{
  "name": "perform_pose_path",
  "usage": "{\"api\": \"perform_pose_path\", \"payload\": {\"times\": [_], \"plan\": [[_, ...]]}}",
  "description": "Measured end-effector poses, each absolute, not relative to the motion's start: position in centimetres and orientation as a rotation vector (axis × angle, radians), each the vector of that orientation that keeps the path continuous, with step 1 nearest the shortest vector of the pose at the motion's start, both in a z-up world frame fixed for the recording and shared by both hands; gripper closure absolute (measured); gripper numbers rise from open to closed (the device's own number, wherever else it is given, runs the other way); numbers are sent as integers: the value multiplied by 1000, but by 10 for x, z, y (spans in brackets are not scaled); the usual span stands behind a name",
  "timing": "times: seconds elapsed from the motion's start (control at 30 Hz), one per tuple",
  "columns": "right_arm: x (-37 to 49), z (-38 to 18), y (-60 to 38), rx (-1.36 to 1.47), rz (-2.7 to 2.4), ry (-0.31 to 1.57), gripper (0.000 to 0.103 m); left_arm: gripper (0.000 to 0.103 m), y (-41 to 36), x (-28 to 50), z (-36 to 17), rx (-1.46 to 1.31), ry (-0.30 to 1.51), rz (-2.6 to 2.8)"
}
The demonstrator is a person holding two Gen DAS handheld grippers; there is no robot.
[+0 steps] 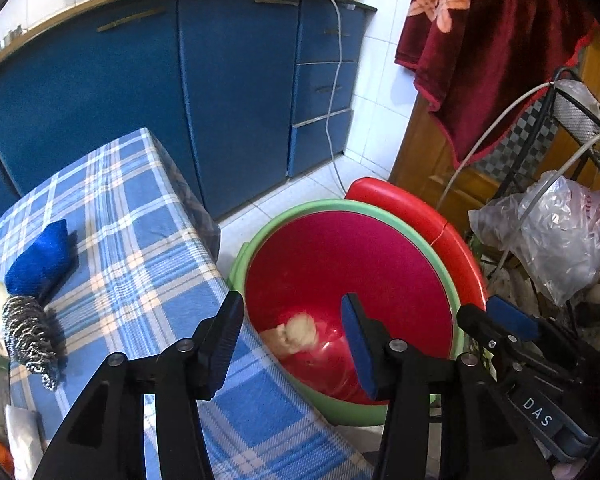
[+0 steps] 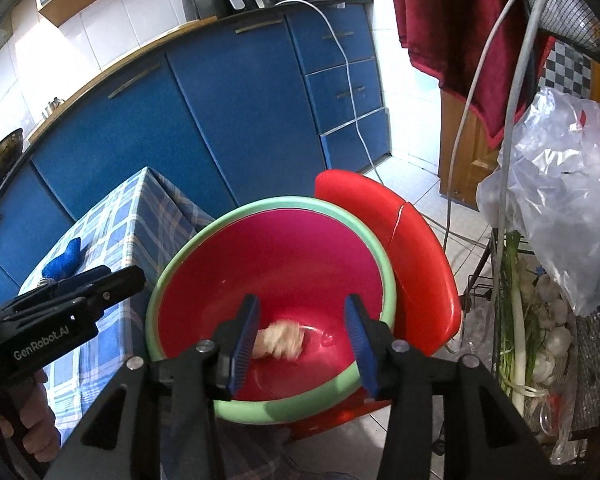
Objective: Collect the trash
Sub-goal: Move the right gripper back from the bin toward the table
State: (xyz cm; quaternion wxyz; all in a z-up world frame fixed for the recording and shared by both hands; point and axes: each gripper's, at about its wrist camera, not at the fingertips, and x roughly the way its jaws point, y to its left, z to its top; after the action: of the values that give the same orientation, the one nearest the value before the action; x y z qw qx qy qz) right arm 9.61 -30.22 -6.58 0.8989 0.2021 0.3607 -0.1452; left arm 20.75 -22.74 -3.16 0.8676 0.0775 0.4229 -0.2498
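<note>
We hold our right gripper (image 2: 302,338) spread wide and empty above the green-rimmed red basin (image 2: 188,276), where a crumpled, blurred paper wad (image 2: 280,342) lies near the bottom. Our left gripper (image 1: 292,344) is also released, grasping nothing, over the table's right edge beside the basin. On the checked tablecloth (image 1: 140,264), near its left edge, sit a steel scourer (image 1: 30,334) and a blue sponge (image 1: 40,258).
</note>
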Motion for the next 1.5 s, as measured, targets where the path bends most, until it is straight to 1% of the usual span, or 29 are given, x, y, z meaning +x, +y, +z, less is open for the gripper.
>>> {"api": "perform_pose_path", "payload": {"times": [0.93, 1.37, 1.5], "plan": [[72, -25, -250, 384, -187, 688, 53, 51, -157, 167, 8, 82, 822, -458], [75, -21, -212, 354, -95, 700, 53, 51, -102, 147, 17, 52, 803, -348], [77, -21, -202, 345, -79, 703, 51, 51, -78, 146, 19, 46, 793, -290]]}}
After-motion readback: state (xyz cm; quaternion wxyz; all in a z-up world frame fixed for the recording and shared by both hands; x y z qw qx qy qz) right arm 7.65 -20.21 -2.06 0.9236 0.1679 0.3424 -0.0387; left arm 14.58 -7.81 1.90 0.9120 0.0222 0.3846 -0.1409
